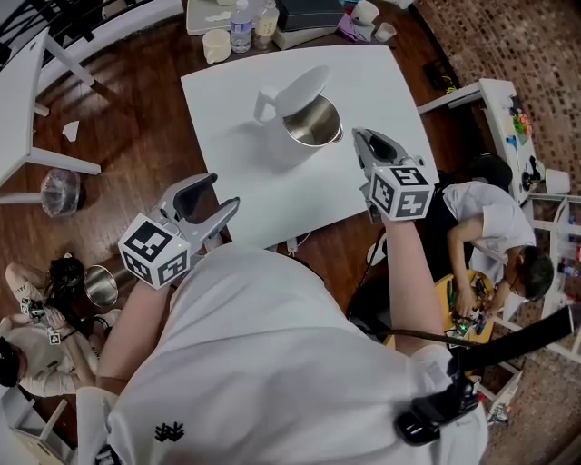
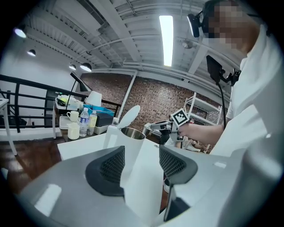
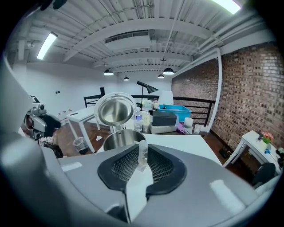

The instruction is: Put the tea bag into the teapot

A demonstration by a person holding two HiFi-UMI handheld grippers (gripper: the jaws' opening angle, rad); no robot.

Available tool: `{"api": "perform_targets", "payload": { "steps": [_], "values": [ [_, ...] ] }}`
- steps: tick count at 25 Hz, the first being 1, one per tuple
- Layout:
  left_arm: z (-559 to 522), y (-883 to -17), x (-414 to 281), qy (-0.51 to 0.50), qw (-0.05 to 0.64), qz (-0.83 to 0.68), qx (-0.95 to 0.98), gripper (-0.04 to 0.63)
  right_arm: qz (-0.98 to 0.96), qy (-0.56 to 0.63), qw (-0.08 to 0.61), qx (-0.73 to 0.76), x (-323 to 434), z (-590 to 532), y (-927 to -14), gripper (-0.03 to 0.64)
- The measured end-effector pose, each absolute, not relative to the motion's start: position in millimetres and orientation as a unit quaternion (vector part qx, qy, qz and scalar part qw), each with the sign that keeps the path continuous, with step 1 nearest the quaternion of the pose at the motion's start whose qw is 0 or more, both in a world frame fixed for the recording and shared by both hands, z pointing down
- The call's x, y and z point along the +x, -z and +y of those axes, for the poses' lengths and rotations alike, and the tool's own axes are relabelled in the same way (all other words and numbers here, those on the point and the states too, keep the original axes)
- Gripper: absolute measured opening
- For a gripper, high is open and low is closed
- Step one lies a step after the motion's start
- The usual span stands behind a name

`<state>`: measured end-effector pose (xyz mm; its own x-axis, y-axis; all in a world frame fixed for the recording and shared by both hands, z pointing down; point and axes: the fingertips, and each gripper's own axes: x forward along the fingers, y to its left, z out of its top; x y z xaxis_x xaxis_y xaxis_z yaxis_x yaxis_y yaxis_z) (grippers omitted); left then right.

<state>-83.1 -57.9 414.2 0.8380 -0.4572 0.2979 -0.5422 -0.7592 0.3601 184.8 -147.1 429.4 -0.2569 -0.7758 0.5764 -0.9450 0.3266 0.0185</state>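
Observation:
A white teapot [image 1: 292,127] with a steel inside stands on the white table [image 1: 236,91], its lid [image 1: 301,87] tipped up and open. My right gripper [image 1: 360,136] hovers just right of the pot's mouth. In the right gripper view the right gripper [image 3: 142,156] is shut on a small pale tea bag [image 3: 142,150], with the teapot's open mouth [image 3: 120,138] right behind it. The head view does not show the tea bag. My left gripper [image 1: 225,192] is off the table's near edge, open and holding nothing. The left gripper [image 2: 141,165] frames the teapot [image 2: 131,144] between its jaws.
Cups, bottles and a dark box [image 1: 309,14] crowd the far side of the table. A person [image 1: 495,241] sits bent over at the right. A steel bin [image 1: 100,285] and bags lie on the wooden floor at the left, near another white table [image 1: 18,100].

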Motion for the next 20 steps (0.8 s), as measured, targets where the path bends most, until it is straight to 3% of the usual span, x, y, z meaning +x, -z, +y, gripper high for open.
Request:
{"api": "perform_targets", "payload": {
  "steps": [20],
  "values": [
    [-50, -423, -114, -0.087, 0.242, -0.300, 0.919, 0.241, -0.805, -0.154, 0.260, 0.510, 122, -180, -430, 0.058]
  ]
}}
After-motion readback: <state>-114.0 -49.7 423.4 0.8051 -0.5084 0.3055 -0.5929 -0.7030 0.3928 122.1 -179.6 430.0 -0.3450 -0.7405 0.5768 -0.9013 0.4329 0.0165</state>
